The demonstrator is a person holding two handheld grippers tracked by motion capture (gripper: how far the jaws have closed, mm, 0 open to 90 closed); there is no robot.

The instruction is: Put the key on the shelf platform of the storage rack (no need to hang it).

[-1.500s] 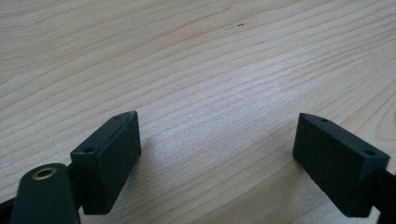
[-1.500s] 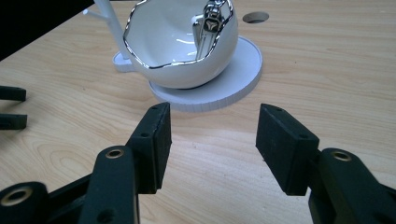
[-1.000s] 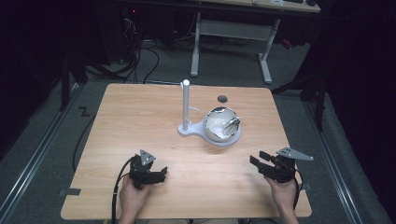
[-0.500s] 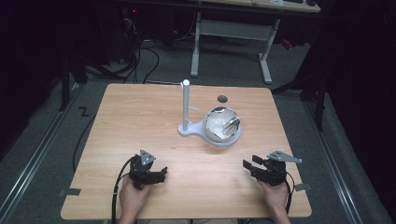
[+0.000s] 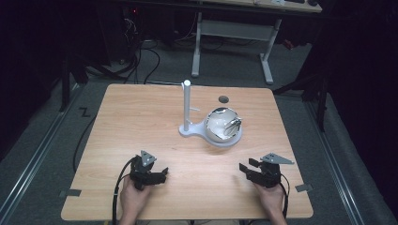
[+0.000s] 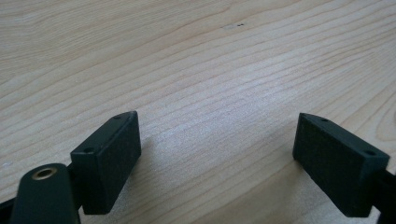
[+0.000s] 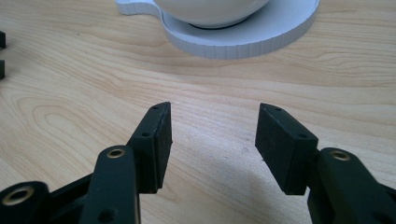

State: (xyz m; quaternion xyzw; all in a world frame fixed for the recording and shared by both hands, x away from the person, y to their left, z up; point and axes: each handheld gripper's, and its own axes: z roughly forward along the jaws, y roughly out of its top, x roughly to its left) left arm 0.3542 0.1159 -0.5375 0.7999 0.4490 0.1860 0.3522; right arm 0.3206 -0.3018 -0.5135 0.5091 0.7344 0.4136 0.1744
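- Bench (image 5: 141, 122): pale wood-grain top, one small dark round mark (image 5: 223, 99) near its far edge.
- Stand (image 5: 189, 131): white, a flat base with an upright post (image 5: 187, 104) at its left end; the base widens to the right into a round dish.
- Bowl (image 5: 222, 124): shiny, sits on the round dish of the stand, right of the post; something metal lies inside it at the right, too small to name. In the right gripper view the underside of the bowl (image 7: 210, 11) and the dish rim (image 7: 243, 42) lie straight ahead of the jaws.
- Left tool (image 5: 162, 171): near-left of the bench, held low over the wood, jaws spread wide with nothing between them; in the left gripper view bare bench (image 6: 210, 70) runs between the pads.
- Right tool (image 5: 244, 168): near-right of the bench, jaws apart with a clear gap and empty.
- Key relation: the bowl lies on the far side of both tools, slightly left of the right tool and well right of the left tool. The right hand (image 5: 272, 197) looks the nearer, and its tool already points at the bowl. The stand's long axis runs left to right, post to dish.
- Writing: no brand, label or lettering can be read on any item.
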